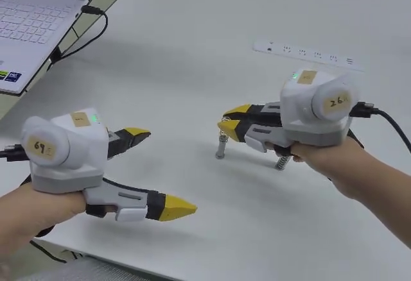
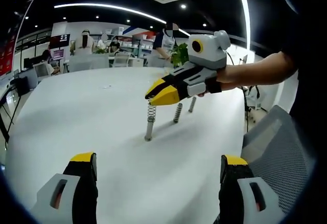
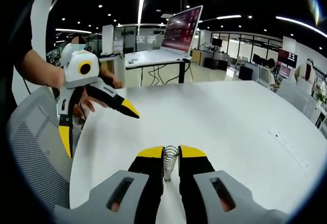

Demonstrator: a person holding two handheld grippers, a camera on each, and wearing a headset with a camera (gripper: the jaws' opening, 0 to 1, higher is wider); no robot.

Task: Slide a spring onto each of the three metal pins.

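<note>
Standing upright on its pin (image 1: 221, 149): silvery coiled spring (image 3: 170, 165) (right gripper (image 3: 171, 153) pinching).

Three metal pins (image 2: 148, 132) stand upright in a row, each carrying a coiled spring (image 2: 152, 112); the front pin's spring sits near its top.

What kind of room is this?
Probably an open office or lab: a white open laptop and a white power strip on the large white table, and a grey mesh office chair beside it.
</note>
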